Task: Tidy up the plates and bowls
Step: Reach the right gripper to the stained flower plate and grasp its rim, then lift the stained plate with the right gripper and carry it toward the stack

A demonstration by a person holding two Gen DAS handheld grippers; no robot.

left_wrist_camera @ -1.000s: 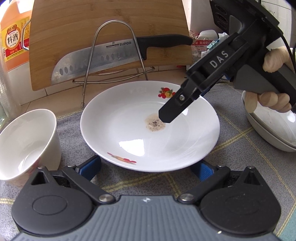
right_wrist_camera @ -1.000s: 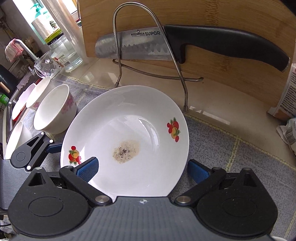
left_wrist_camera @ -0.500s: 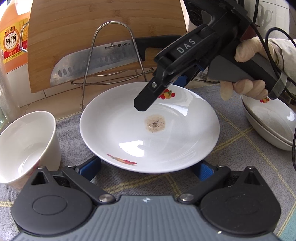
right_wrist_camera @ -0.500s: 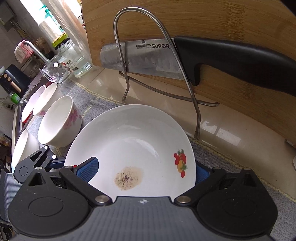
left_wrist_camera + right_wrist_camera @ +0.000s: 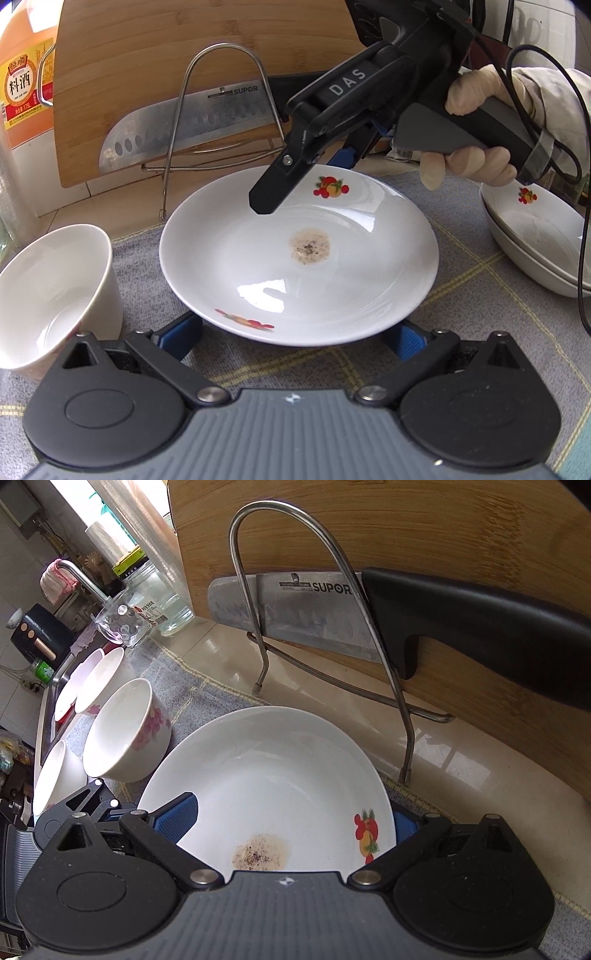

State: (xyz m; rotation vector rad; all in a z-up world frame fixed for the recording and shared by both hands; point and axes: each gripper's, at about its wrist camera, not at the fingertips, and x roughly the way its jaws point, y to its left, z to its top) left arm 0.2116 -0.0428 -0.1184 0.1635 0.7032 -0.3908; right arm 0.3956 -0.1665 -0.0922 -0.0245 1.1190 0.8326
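right gripper [image 5: 295,184] spread wide above soiled plate [image 5: 299,254]; left gripper [image 5: 295,332] likewise spread; best gripped squarely at the rim.

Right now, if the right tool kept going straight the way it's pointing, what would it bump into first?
Probably the white plate: the right tool already hangs over it, pointing down and forward. Clearing the far rim, it would meet the wire rack holding the knife. Depth is unclear.
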